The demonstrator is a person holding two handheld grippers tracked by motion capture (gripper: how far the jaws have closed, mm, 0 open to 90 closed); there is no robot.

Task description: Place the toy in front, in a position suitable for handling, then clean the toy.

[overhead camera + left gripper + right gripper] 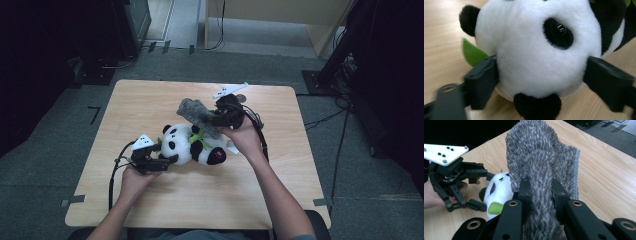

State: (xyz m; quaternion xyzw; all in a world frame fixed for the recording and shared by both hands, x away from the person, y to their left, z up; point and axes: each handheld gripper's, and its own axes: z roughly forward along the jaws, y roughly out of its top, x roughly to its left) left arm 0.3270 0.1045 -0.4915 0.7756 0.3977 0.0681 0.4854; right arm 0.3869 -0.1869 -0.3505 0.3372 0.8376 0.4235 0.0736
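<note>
Grey floor and cables are seen around the wooden table [150,100]; a grey furry cloth [541,165] is clamped in the right gripper [540,192] above the panda plush [192,145]; its head is flanked by the spread jaws of the left gripper [540,75].

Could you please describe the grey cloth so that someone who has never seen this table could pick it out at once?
Start at the wooden table and find the panda toy lying near its middle. Just beyond the toy, the right tool holds a shaggy grey cloth pinched between its black jaws, lifted off the wood. It is the only grey, long-piled thing there; the toy beside it is black and white with green leaves.
</note>
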